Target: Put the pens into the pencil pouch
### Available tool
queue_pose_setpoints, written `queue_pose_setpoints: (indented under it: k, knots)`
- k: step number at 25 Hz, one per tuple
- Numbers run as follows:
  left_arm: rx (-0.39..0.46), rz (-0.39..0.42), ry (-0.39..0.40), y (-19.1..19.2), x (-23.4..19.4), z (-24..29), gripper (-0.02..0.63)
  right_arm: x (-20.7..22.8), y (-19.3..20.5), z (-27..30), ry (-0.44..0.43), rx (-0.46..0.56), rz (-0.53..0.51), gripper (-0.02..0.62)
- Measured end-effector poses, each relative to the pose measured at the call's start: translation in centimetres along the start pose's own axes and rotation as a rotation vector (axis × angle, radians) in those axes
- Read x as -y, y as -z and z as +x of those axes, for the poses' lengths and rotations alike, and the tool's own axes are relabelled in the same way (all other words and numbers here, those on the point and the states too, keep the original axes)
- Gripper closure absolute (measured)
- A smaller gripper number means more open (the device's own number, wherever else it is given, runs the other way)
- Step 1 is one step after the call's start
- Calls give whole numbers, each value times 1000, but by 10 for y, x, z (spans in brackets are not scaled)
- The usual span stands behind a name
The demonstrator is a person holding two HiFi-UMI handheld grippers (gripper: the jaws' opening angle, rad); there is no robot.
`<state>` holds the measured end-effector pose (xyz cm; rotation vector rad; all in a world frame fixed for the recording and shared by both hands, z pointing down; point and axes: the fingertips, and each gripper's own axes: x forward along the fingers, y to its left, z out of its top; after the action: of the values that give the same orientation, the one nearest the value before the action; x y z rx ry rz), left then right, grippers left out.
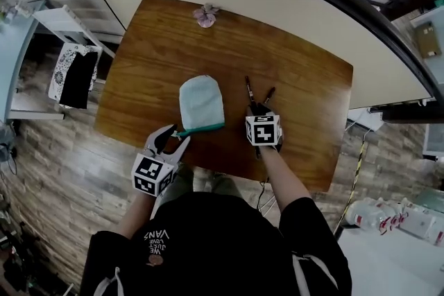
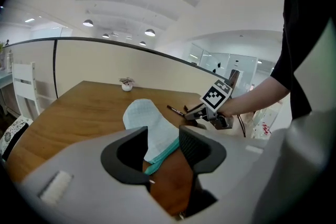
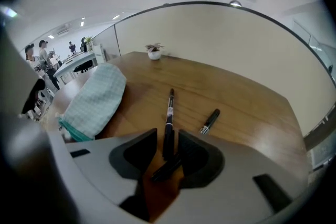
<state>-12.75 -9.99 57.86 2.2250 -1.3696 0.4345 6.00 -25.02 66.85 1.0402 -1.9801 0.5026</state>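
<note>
Pens: a long dark pen (image 3: 169, 113) lies on the tabletop (image 1: 291, 66), right of the pouch and pointing to the far side. A shorter dark pen (image 3: 210, 121) lies just right of it, apart from it and angled.
Crosswise piece: a dark slim stick (image 3: 167, 168) lies slantwise at the near end of the long pen; I cannot tell whether it is a pen.
Pencil pouch (image 1: 201, 102): pale mint, lying flat at the middle of the tabletop with its rounded end far and its teal zipper edge (image 1: 201, 129) near.
Right hand-held gripper (image 3: 168, 136): low over the tabletop, with a narrow gap between its jaws. The long pen's near end sits in that gap with a sliver of space on either side.
Left hand-held gripper (image 1: 177, 134): at the near left corner of the pouch, jaws spread wide. The teal zipper edge shows between them, and nothing is pinched.
Far edge: a small potted plant (image 1: 206, 14) stands on the tabletop, well apart from the pouch.
</note>
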Motion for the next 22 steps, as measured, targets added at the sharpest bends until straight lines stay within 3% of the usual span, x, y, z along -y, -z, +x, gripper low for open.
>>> queue_pose_setpoints:
  k: [6, 16, 22]
  knots:
    - [-52, 52, 51, 10, 2, 15, 436, -9, 2, 4, -14, -36, -37, 525]
    - [-199, 363, 120, 49, 13, 48, 436, -20, 1, -24, -33, 43, 38, 528]
    - [-242, 472, 135, 56, 9, 61, 436, -38, 18, -56, -68, 76, 96, 528]
